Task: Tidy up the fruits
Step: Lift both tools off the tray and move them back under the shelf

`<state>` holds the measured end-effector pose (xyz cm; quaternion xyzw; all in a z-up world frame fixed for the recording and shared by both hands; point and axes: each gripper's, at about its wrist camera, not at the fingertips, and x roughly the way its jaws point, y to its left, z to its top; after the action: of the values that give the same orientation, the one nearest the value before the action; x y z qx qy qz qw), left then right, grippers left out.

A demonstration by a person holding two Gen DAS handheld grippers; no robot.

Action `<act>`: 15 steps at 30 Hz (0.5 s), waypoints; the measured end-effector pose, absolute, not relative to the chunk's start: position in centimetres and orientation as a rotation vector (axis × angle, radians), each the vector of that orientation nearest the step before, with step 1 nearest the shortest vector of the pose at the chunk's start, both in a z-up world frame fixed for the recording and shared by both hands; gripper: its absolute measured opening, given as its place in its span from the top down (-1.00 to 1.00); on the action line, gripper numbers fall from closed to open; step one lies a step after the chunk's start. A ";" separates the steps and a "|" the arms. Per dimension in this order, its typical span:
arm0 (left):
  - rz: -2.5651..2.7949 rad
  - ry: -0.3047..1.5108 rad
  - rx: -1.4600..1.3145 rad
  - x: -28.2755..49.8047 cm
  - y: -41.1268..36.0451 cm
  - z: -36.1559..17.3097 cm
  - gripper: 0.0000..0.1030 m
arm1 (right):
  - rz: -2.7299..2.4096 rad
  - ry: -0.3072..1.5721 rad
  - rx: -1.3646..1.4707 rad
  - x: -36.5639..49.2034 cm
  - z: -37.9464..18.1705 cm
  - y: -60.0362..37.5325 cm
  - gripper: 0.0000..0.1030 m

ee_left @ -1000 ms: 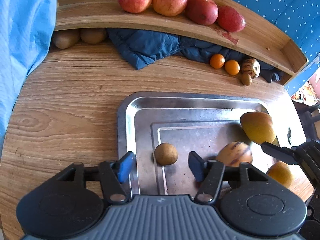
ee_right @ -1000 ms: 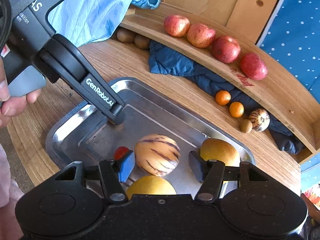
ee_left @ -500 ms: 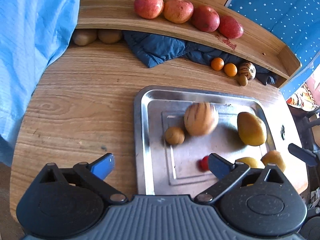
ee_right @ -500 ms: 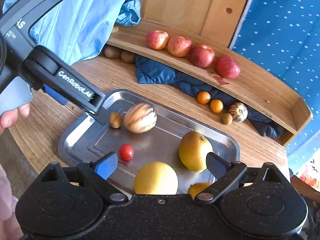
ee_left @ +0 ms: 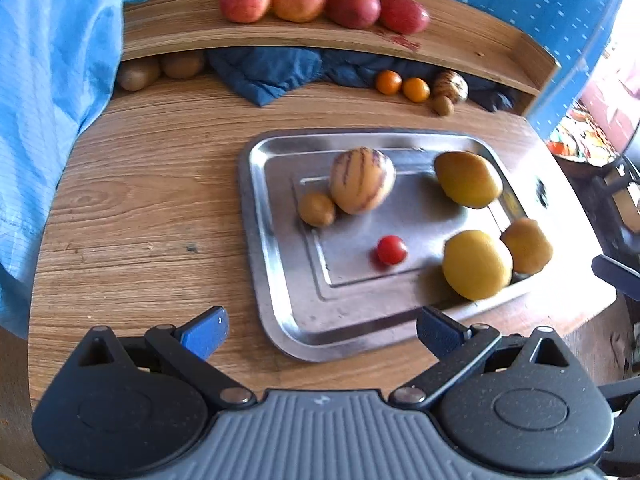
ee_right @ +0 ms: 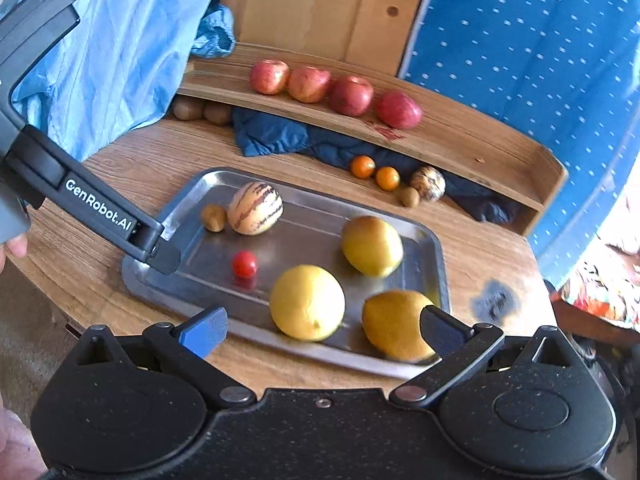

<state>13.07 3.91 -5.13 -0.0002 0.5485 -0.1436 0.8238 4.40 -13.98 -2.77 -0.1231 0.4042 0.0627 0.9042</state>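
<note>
Both pairs of tongs stood wide apart and held nothing: the left tongs (ee_left: 322,330) hung over the near edge of the metal tray (ee_left: 256,240), the right tongs (ee_right: 322,328) over its near right side. In the tray lay a striped melon (ee_left: 362,186) touching a small brown fruit (ee_left: 316,209), a cherry tomato (ee_left: 391,249) and three yellow fruits. Behind, on the shelf (ee_left: 184,36), four apples (ee_left: 320,2) sat in a row above the tabletop (ee_left: 140,200).
</note>
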 end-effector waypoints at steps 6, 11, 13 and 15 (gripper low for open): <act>-0.361 1.159 0.040 12.4 2.0 -4.5 -0.98 | 0.078 0.832 -0.230 2.9 -2.3 -15.0 -0.98; -0.401 1.148 0.073 12.2 0.2 -4.1 -0.98 | 0.034 0.827 -0.210 2.3 -1.8 -16.3 -0.98; -0.412 1.145 0.082 12.2 -0.4 -4.0 -0.98 | 0.020 0.823 -0.203 2.3 -1.7 -16.8 -0.98; -0.422 1.143 0.092 12.4 -1.1 -3.8 -0.98 | 0.010 0.821 -0.195 2.4 -1.6 -17.3 -0.98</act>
<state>12.40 -1.08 -3.80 0.0430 0.5367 -0.1982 0.8190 2.42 -17.31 -1.60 -0.0949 0.3983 0.0049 0.9123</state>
